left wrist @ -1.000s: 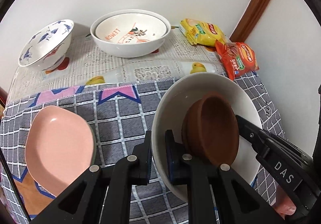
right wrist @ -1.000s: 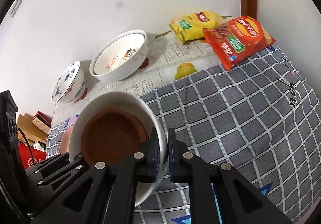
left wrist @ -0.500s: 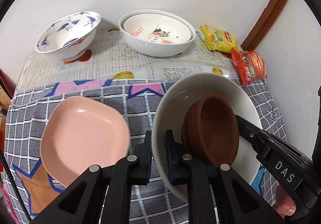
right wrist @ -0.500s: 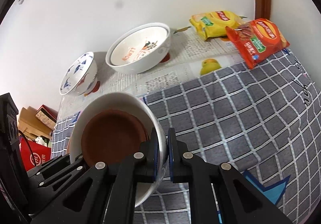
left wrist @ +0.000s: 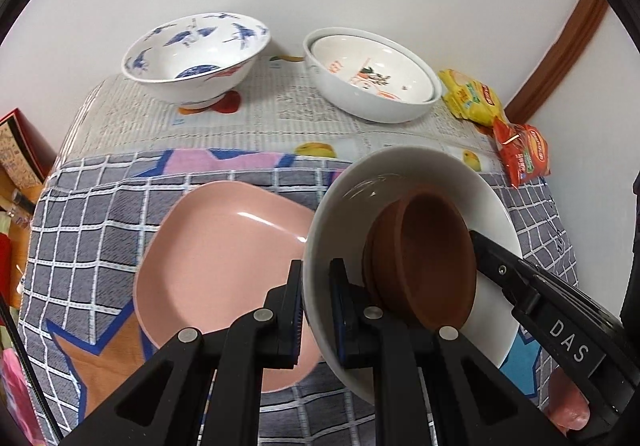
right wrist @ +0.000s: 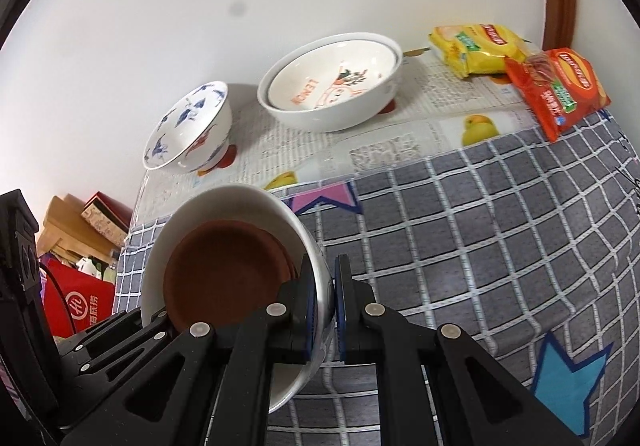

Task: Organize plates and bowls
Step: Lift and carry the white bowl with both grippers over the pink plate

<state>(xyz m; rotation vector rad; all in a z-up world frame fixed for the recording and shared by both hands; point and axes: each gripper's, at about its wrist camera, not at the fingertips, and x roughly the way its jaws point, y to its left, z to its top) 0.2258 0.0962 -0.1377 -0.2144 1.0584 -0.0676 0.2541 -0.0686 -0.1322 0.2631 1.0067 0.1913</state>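
Both grippers hold one white bowl (left wrist: 404, 174) by opposite rims, above the table. A brown bowl (left wrist: 432, 258) sits tilted inside it. My left gripper (left wrist: 315, 306) is shut on the bowl's left rim; my right gripper (right wrist: 327, 302) is shut on its right rim, with the white bowl (right wrist: 224, 202) and brown bowl (right wrist: 224, 274) at its left. A pink plate (left wrist: 216, 262) lies on the checked cloth just left of and under the held bowl. A blue-patterned bowl (left wrist: 196, 54) and nested white lemon bowls (left wrist: 372, 78) stand at the back.
Yellow (right wrist: 480, 46) and red (right wrist: 560, 86) snack packets lie at the back right corner. Newspaper (right wrist: 400, 134) covers the back strip, grey checked cloth (right wrist: 480, 238) the front. Boxes and a red bag (right wrist: 80, 306) sit off the table's left edge.
Both grippers have carried the white bowl leftward, so it now overlaps the pink plate's right edge. The grips have not changed.
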